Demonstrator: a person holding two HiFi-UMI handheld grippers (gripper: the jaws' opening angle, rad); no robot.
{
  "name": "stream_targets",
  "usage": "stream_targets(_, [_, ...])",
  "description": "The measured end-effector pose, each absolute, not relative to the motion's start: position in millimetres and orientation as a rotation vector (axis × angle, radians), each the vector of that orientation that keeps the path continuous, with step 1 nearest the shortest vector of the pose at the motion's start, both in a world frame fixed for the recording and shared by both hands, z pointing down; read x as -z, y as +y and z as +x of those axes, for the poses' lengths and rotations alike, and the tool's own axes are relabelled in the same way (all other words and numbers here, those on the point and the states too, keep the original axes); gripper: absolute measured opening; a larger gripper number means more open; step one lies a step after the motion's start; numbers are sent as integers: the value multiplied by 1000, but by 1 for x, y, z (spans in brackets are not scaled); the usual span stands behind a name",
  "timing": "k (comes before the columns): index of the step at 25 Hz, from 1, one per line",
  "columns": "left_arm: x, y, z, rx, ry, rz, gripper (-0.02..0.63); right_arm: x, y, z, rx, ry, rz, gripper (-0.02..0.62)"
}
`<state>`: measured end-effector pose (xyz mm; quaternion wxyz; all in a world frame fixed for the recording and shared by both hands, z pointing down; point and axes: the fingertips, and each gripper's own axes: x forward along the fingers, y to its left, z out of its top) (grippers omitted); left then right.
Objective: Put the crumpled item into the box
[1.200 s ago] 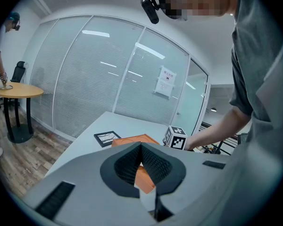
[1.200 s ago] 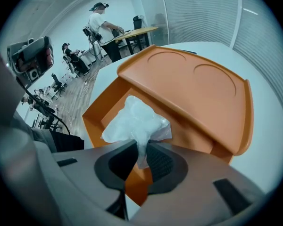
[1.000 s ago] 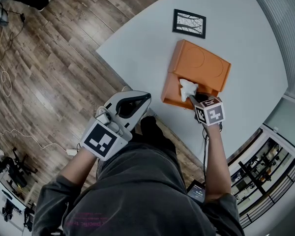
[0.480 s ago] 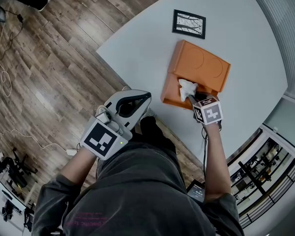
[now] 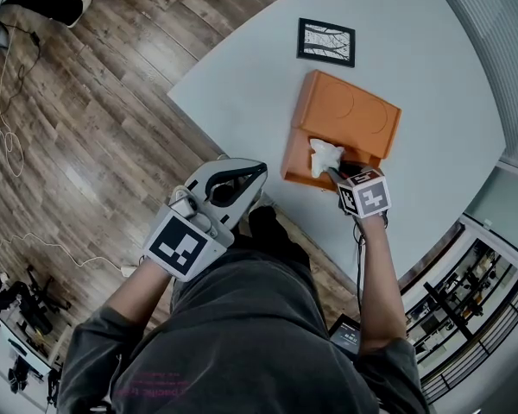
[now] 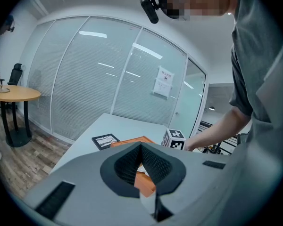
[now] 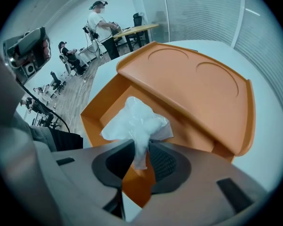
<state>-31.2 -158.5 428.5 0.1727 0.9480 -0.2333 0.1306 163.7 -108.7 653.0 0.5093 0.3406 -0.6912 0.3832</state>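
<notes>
The orange box (image 5: 350,110) lies on the white table (image 5: 242,84), its lid slid back from the near compartment. The crumpled white item (image 5: 324,156) hangs over that open compartment (image 7: 104,112). My right gripper (image 5: 332,172) is just behind it, and its jaws are opening. In the right gripper view the tail of the crumpled item (image 7: 137,121) still hangs between the jaws of the right gripper (image 7: 139,157), with a gap beside it. My left gripper (image 5: 257,173) hovers off the table's near edge, tips together and empty; in its own view the left gripper (image 6: 141,147) points toward the box (image 6: 144,185).
A black-framed picture (image 5: 326,41) lies on the table beyond the box. The table's edge runs diagonally past the left gripper, with wooden floor (image 5: 86,102) and cables below. Seated and standing people (image 7: 101,20) are far off by a round table.
The right gripper and the crumpled item have shifted slightly left and lower over the box's open compartment. The left gripper has stayed put.
</notes>
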Motion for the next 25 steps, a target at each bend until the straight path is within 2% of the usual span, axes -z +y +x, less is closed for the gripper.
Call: stream_targets(25, [-398,-149,-8,-392,-627,2772,12,-607,-118,165,-934,-1809,940,141])
